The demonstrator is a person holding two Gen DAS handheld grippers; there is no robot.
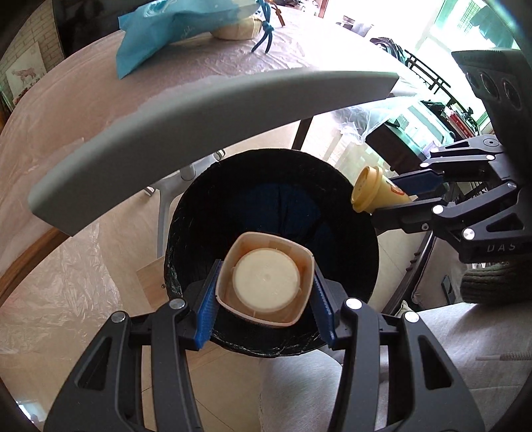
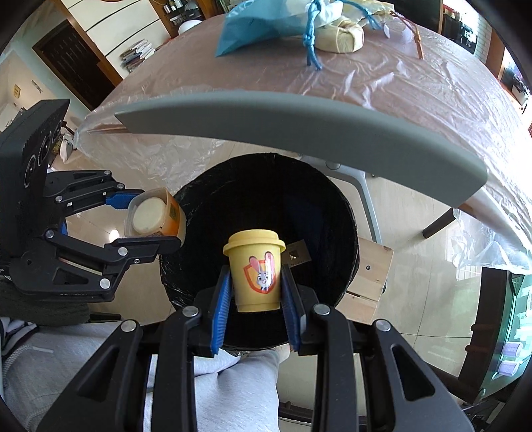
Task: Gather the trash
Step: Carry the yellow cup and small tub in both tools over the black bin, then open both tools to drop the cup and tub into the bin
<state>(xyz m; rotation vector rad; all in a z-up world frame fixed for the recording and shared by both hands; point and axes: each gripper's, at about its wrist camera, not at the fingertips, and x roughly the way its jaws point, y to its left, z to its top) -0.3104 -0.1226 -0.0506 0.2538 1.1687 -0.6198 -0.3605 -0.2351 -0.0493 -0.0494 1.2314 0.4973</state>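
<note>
My left gripper [image 1: 266, 289] is shut on a square beige container with a round white lid [image 1: 266, 282], held over the open black trash bin [image 1: 349, 212]. My right gripper [image 2: 256, 289] is shut on a yellow lidded cup with a rabbit picture [image 2: 254, 274], held above the same bin [image 2: 332, 212]. The right gripper with the cup [image 1: 375, 191] shows at the bin's right rim in the left wrist view. The left gripper with the container [image 2: 154, 214] shows at the bin's left rim in the right wrist view.
A grey chair backrest [image 1: 199, 109] arches just beyond the bin. Behind it a table under plastic sheet [image 2: 365, 83] carries a blue bag [image 2: 262, 23] and a tied bundle [image 2: 339, 38]. A wooden block [image 2: 369, 279] lies right of the bin. The person's legs [image 2: 232, 382] are below.
</note>
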